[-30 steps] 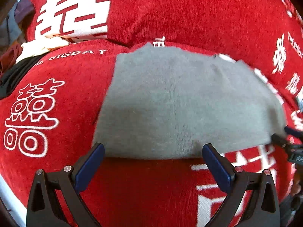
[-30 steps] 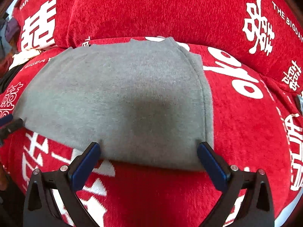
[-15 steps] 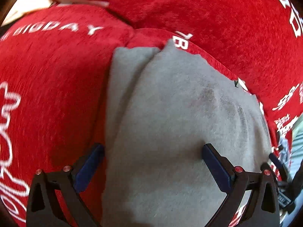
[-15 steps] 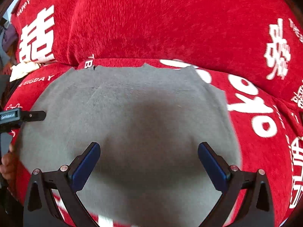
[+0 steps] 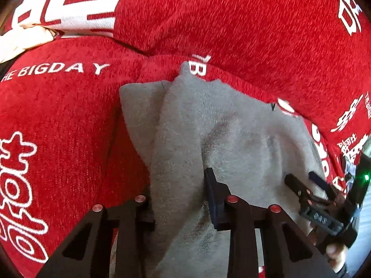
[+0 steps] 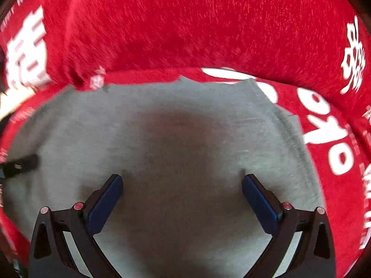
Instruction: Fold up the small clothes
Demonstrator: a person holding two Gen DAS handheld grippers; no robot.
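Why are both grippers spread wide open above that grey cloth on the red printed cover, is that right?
Not quite. Only the right gripper is wide open. The left wrist view shows the left gripper closing, with a fold of the grey cloth bunched between its fingers. The red printed cover is right.

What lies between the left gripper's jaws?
A bunched fold of the grey garment, seen in the left wrist view; the left gripper is closing its jaws.
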